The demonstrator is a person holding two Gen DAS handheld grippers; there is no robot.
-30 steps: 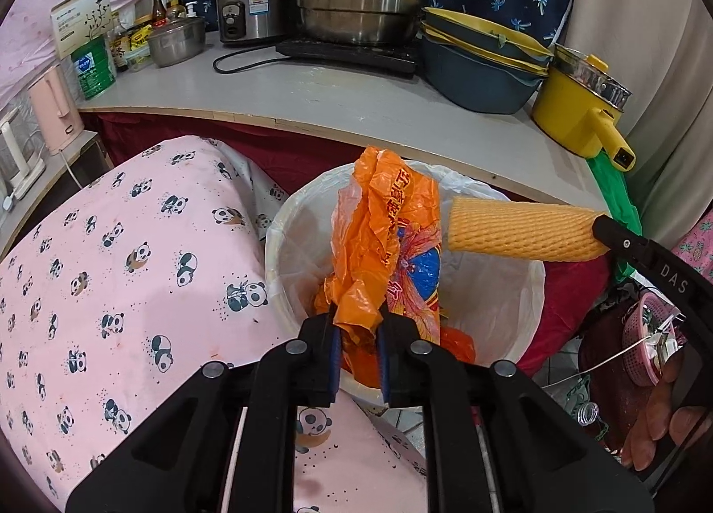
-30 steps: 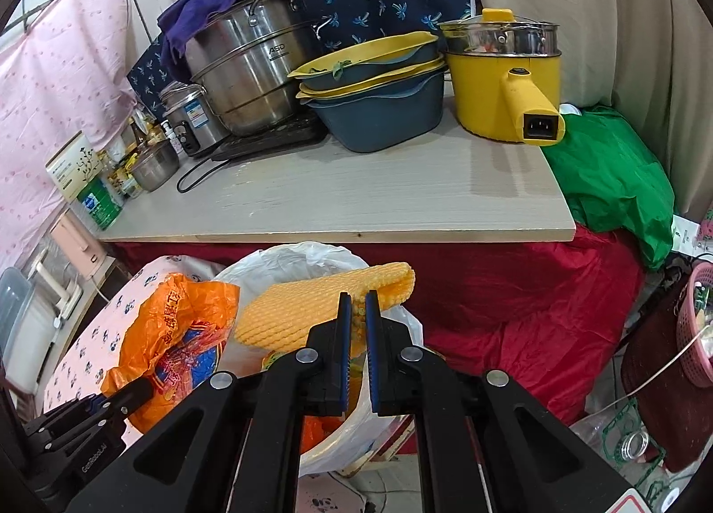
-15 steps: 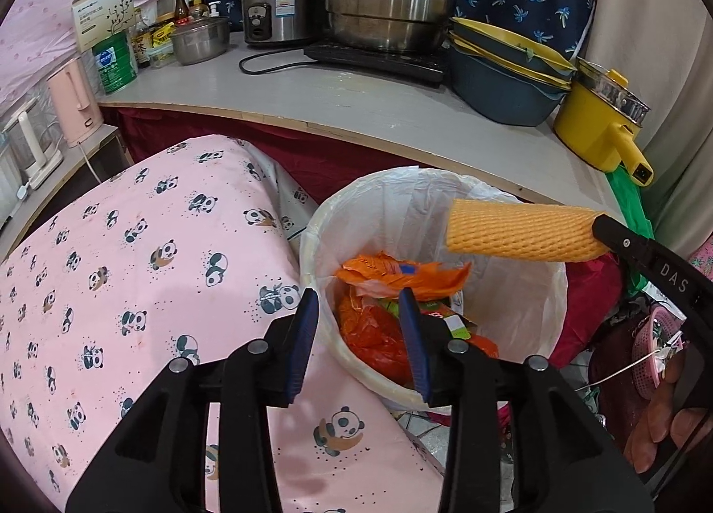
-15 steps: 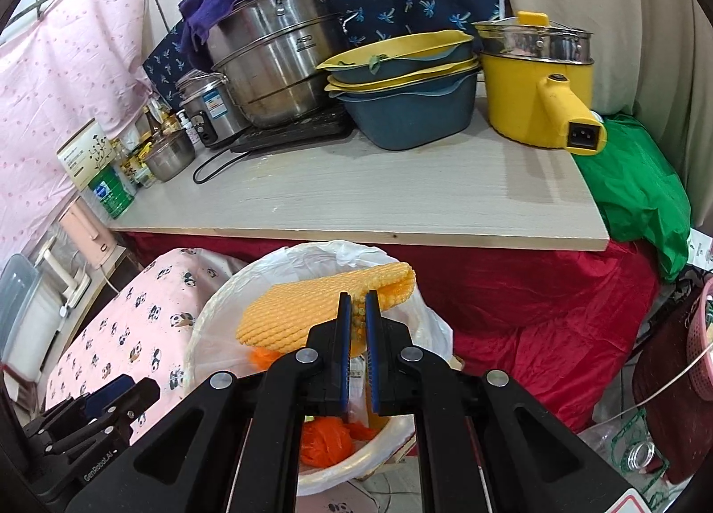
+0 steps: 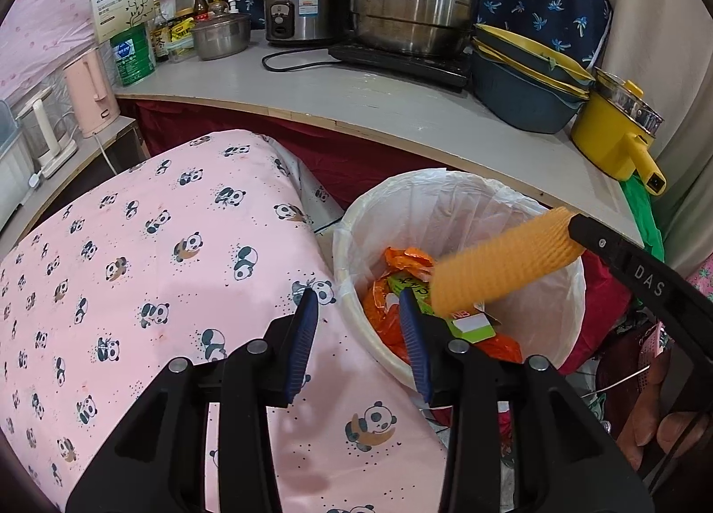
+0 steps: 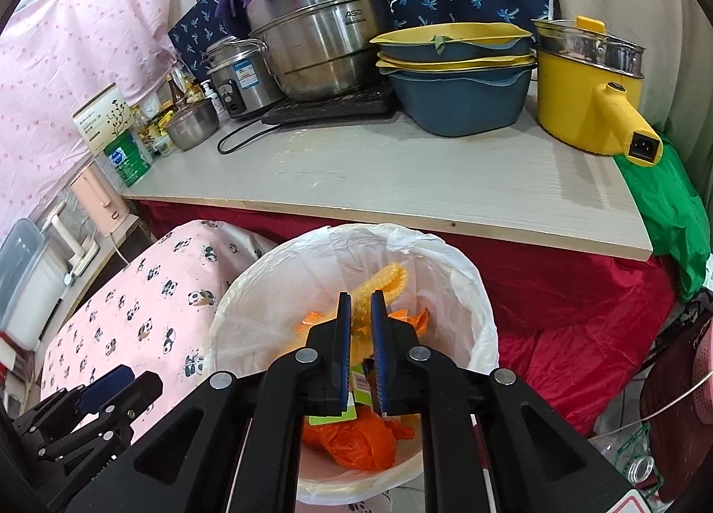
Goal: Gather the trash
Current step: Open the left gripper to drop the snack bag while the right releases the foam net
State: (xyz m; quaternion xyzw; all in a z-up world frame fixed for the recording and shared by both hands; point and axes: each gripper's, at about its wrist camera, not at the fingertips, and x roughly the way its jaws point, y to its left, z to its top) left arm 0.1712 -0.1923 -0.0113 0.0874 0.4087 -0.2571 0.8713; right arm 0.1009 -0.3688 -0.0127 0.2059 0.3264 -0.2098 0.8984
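A white-lined trash bin (image 5: 450, 187) stands between the panda-cloth table and the counter. It holds orange plastic bags (image 5: 381, 303) and a green wrapper (image 5: 468, 326). My left gripper (image 5: 358, 317) is open and empty, over the bin's near left rim. My right gripper (image 6: 361, 310) is still shut on a yellow foam net sleeve (image 5: 503, 265), which tilts down into the bin; the sleeve also shows in the right wrist view (image 6: 385, 279), with the bin (image 6: 338, 245) below it.
A pink panda-print cloth (image 5: 147, 272) covers the table at left. The grey counter (image 5: 365, 98) behind holds steel pots (image 5: 414, 9), stacked blue basins (image 5: 521, 85) and a yellow electric pot (image 5: 619, 134). Red cloth (image 6: 579, 312) hangs below the counter.
My left gripper opened and dropped the orange bag into the bin, then drew back left. My right gripper tilted the foam sleeve down into the bin and its jaws have loosened slightly.
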